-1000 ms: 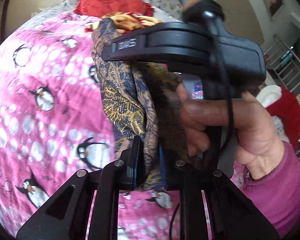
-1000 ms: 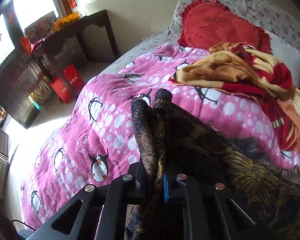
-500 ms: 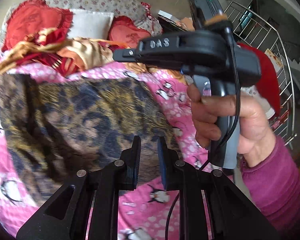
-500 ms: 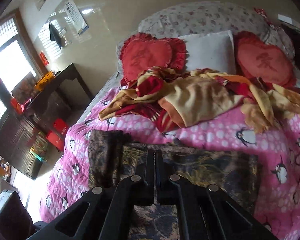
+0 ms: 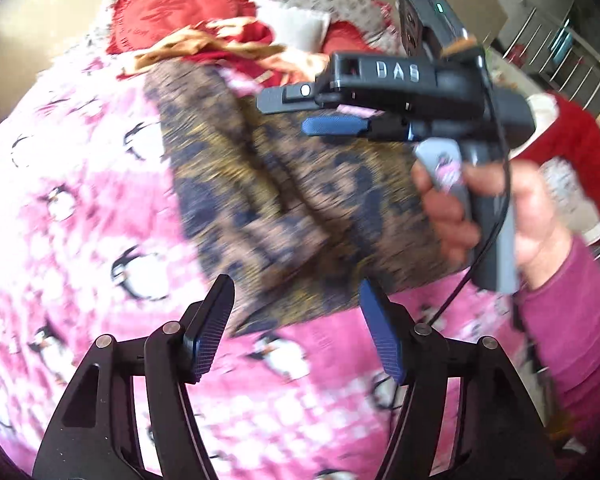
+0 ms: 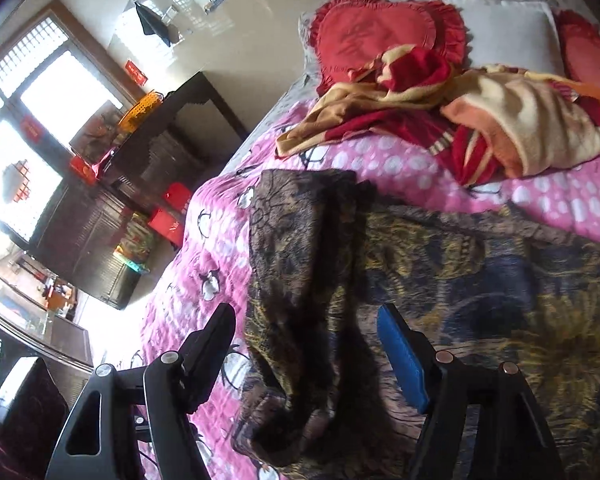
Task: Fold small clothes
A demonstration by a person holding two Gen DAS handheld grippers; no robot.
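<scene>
Patterned garment (image 5: pixel 284 196), brown, gold and navy, lay spread on the pink penguin bedspread (image 5: pixel 80 208) of the bed, one side doubled over into a thick fold (image 6: pixel 300 280).

Left gripper (image 5: pixel 296 332) hovered over the near edge of the garment. Its jaws had just been opening and stood well apart; the cloth's lower corner showed in the gap below them, but neither pad pressed on it. Nothing was held. View was blurred.

Right gripper (image 6: pixel 312 344) stood over the folded side of the garment. Its jaws had likewise just been opening and were wide apart. The fold ran up between the two fingers, the blue pad (image 6: pixel 400 360) to one side and the dark finger to the other, both clear of the fabric. From the left wrist view the right gripper (image 5: pixel 296 112) was seen side-on above the far part of the garment, a hand (image 5: pixel 496 208) in a magenta sleeve around its handle.

Beyond the garment: a rumpled red and cream blanket (image 6: pixel 480 120), a red heart cushion (image 6: pixel 380 36), a white pillow (image 6: pixel 508 28).
</scene>
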